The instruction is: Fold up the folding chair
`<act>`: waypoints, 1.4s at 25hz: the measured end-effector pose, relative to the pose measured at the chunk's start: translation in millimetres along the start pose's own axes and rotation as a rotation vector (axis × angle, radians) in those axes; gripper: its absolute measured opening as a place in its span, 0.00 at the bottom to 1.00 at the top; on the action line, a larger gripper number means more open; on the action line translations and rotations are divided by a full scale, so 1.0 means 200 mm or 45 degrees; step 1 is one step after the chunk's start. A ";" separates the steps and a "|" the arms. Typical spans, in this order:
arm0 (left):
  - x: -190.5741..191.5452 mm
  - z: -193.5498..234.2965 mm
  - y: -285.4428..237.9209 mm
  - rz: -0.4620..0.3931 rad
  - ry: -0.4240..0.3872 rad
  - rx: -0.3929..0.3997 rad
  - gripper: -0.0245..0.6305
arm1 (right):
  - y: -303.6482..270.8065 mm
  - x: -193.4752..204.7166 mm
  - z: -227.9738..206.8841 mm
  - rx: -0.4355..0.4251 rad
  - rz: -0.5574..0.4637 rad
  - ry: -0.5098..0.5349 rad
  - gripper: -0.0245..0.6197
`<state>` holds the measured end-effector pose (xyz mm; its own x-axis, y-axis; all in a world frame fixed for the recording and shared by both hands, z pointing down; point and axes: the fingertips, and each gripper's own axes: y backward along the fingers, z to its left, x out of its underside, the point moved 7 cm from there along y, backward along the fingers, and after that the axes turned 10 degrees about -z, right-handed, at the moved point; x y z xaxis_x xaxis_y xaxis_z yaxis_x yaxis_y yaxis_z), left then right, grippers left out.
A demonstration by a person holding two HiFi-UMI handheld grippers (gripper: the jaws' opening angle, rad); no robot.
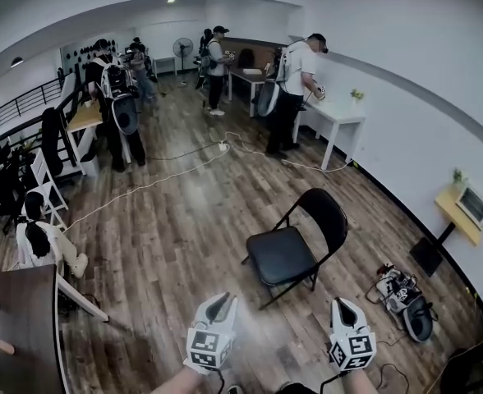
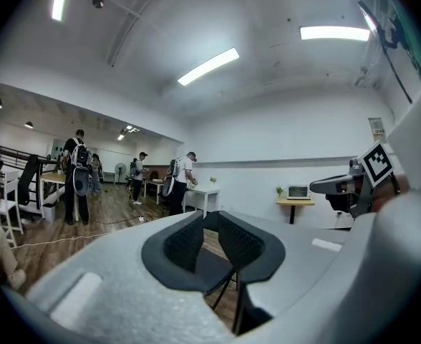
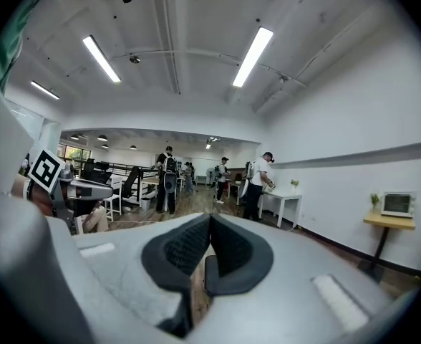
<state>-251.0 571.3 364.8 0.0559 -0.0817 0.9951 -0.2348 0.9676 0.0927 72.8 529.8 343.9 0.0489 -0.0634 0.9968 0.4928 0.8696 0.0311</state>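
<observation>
The left tongs (image 1: 220, 302) and right tongs (image 1: 345, 305) are both closed on nothing, near the unfolded folding chair (image 1: 284, 254).

Left tool (image 1: 219, 304) and right tool (image 1: 342, 305): pale grey moulded shells, smooth and rounded, tapering toward the tip. Black pads (image 2: 184, 244) with a fine ribbed texture, set in a dark recess on the inner faces. White marker cube (image 1: 207, 349) at the rear of each, printed with black square codes. Thin dark cable (image 1: 330, 377) below the right cube.
</observation>
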 end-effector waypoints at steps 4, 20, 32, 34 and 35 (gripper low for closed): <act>0.07 0.07 -0.03 0.027 0.032 -0.014 0.14 | -0.03 0.03 0.00 0.018 0.037 0.012 0.04; 0.08 -0.02 -0.70 0.081 -0.054 -0.071 0.14 | -0.56 0.19 -0.55 -0.040 0.028 -0.122 0.04; 0.10 -0.29 -1.14 0.127 -0.118 -0.073 0.14 | -0.75 0.30 -1.08 -0.025 0.021 -0.225 0.04; 0.10 -0.31 -1.18 0.124 -0.123 -0.075 0.14 | -0.76 0.31 -1.14 -0.016 0.016 -0.232 0.04; 0.10 -0.32 -1.21 0.122 -0.122 -0.076 0.14 | -0.78 0.31 -1.17 -0.010 0.013 -0.236 0.04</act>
<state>-131.9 350.5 359.9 -0.0578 -0.0084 0.9983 -0.1763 0.9843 -0.0019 202.3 276.3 384.3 -0.1068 0.0377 0.9936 0.4997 0.8659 0.0208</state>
